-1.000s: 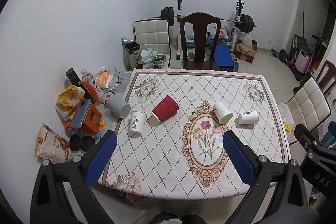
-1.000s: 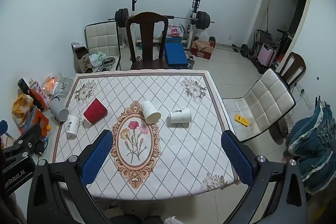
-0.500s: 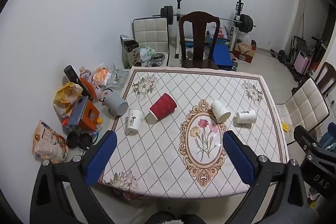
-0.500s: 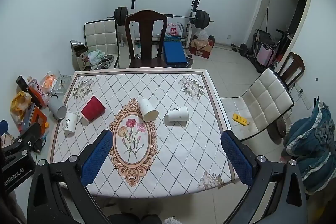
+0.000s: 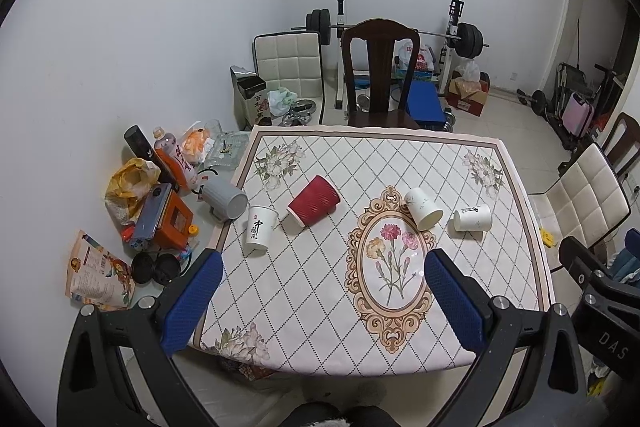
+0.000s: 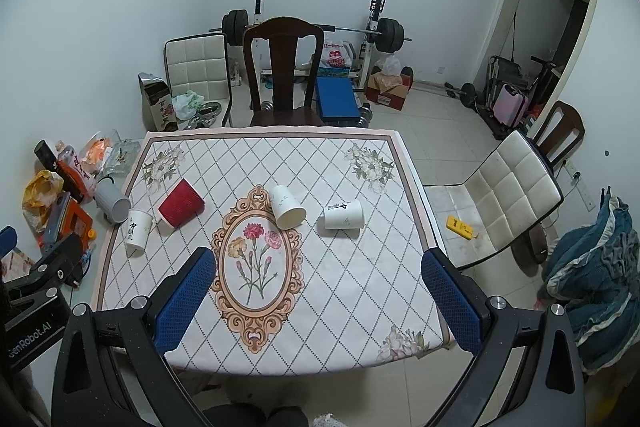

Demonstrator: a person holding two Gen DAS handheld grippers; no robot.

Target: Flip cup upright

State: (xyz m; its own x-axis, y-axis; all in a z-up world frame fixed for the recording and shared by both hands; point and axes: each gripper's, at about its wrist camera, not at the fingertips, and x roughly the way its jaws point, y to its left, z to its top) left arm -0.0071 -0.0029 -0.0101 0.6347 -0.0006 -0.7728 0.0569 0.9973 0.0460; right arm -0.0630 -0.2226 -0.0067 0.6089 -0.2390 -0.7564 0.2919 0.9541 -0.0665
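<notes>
Blue-padded left tongs (image 5: 320,301) hang high over the near edge of the tabletop (image 5: 320,327), spread wide, nothing between the pads. Left wrist view: four paper cups lie or stand across the middle of the patterned cloth. A red ribbed cup (image 5: 313,200) lies on its side left of centre, mouth toward the near-left. Just to its left a white cup with black characters (image 5: 259,228) stands upright near the left edge. Right of centre, a plain white cup (image 5: 423,208) lies tipped at the upper right rim of the oval flower medallion (image 5: 392,267), mouth toward the near-right; a second white cup with a black mark (image 5: 473,217) lies on its side just beside it, apart, nearer the right edge. A dark wooden chair (image 5: 380,75) stands at the far side; bags, bottles and a grey cylinder (image 5: 224,201) crowd the floor to the left. Right wrist view: right tongs (image 6: 318,301) likewise wide open, holding nothing, above the near edge. Same row of cups: white cup with characters (image 6: 137,232) upright far left, red cup (image 6: 181,202) on its side, tipped white cup (image 6: 287,206) at the medallion's upper right, marked white cup (image 6: 343,214) on its side farther right. A white padded chair (image 6: 508,195) sits right of the tabletop (image 6: 340,307).
</notes>
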